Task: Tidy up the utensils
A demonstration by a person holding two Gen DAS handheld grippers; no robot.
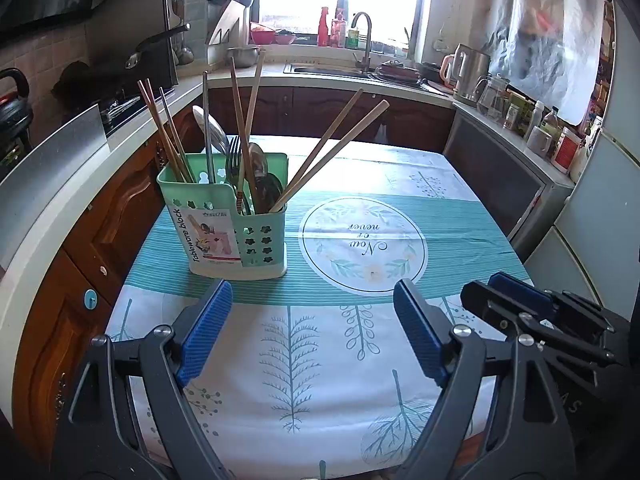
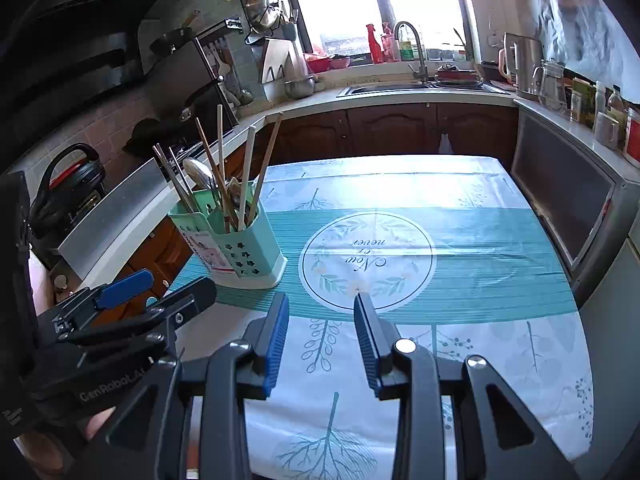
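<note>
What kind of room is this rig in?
Looks like a home kitchen: sink with faucet under the window, pans by the stove, an electric kettle on the counter, and a utensil caddy on a cloth-covered table.

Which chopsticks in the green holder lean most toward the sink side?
The light wooden pair in the green holder, at its right-hand end: it slants far out over the table, while the others stand nearly upright.
</note>
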